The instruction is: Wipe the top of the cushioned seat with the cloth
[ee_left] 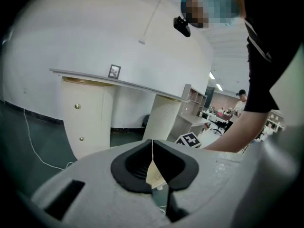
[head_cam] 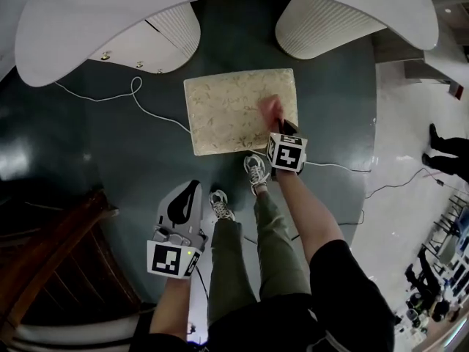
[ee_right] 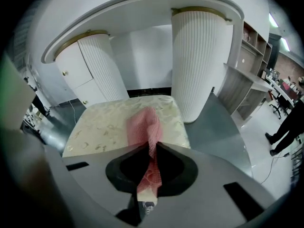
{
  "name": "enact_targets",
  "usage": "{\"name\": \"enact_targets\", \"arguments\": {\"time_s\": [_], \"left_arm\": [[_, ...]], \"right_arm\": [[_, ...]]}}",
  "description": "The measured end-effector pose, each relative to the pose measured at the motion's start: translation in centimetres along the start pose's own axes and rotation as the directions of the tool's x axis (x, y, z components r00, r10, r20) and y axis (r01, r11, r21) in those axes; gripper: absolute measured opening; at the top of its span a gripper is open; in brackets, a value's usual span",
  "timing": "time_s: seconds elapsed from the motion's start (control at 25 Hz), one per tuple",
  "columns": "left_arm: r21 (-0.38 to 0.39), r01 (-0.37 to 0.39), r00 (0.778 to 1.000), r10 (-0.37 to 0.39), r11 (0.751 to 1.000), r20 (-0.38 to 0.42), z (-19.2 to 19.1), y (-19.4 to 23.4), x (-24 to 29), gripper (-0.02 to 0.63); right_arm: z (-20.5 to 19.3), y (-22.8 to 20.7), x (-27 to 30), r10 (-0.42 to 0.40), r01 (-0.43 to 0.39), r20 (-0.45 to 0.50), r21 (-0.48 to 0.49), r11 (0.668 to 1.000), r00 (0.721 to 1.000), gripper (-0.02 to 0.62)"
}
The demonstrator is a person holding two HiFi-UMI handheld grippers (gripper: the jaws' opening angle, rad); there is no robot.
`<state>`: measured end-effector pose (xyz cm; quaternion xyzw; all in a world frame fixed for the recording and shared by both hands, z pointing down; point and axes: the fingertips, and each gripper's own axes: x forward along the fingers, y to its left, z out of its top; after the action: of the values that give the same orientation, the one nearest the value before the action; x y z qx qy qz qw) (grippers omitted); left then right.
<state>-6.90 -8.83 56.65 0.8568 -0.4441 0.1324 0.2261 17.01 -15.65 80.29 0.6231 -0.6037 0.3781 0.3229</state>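
Now: pink cloth point(ee_right: 142, 125), pinched in right tongs point(ee_right: 151, 151), trailing onto top of cushioned seat point(head_cam: 220, 116), near its edge by shoe point(head_cam: 255, 171). Left tongs point(ee_left: 152, 148): pressed together, nothing between, held low beside leg point(head_cam: 227, 262), well apart from seat. Seat on dark floor point(head_cam: 132, 145).

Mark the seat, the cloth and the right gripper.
seat point(head_cam: 220, 116): head view, bare part of its top.
cloth point(ee_right: 142, 125): right gripper view, its spread end.
right gripper point(ee_right: 152, 148): right gripper view, between its jaw tips.

No readable text, labels or numbers appear anywhere.
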Motion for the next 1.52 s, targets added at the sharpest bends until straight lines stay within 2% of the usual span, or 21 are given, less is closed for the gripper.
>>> {"name": "enact_targets", "arguments": {"time_s": [0.16, 0.44, 0.6, 0.72, 0.96, 1.24, 1.36, 1.52], "left_arm": [[0.010, 0.043, 0.999, -0.043, 0.999, -0.012, 0.1, -2.2, 2.9, 0.020], [0.025, 0.084, 0.996, -0.084, 0.996, -0.015, 1.1, -4.6, 5.7, 0.020], [0.029, 0.088, 0.996, -0.088, 0.996, -0.013, 1.3, -5.1, 5.7, 0.020], [0.028, 0.088, 0.996, -0.088, 0.996, -0.008, 1.3, -5.0, 5.1, 0.020], [0.027, 0.069, 0.998, -0.069, 0.997, 0.001, 1.1, -3.5, 2.3, 0.020], [0.018, 0.018, 1.000, -0.019, 1.000, 0.009, -0.2, -0.3, -2.5, 0.020], [0.005, -0.004, 1.000, 0.004, 1.000, 0.012, -0.9, 1.1, -4.5, 0.020], [-0.007, -0.033, 0.999, 0.034, 0.999, 0.016, -2.0, 3.3, -6.8, 0.020]], "right_arm": [[0.3, -5.0, 0.0, -0.055, 0.055, -0.001, -0.025, 0.998, 0.998, 0.036], [-0.8, -12.6, -0.4, -0.163, 0.165, -0.051, 0.033, 0.986, 0.985, 0.035], [-1.0, -14.1, -1.3, -0.191, 0.194, -0.049, 0.061, 0.979, 0.980, 0.035], [-1.1, -13.4, -2.0, -0.187, 0.189, -0.032, 0.075, 0.979, 0.982, 0.035], [-0.4, -8.1, -3.7, -0.116, 0.111, 0.044, 0.105, 0.988, 0.992, 0.035], [-1.5, 2.4, -4.8, 0.041, -0.051, 0.104, 0.101, 0.994, 0.994, 0.035], [-2.9, 7.5, -4.9, 0.110, -0.118, 0.098, 0.071, 0.990, 0.989, 0.035], [-5.0, 14.8, -4.8, 0.210, -0.209, 0.069, -0.014, 0.978, 0.975, 0.035]]}}
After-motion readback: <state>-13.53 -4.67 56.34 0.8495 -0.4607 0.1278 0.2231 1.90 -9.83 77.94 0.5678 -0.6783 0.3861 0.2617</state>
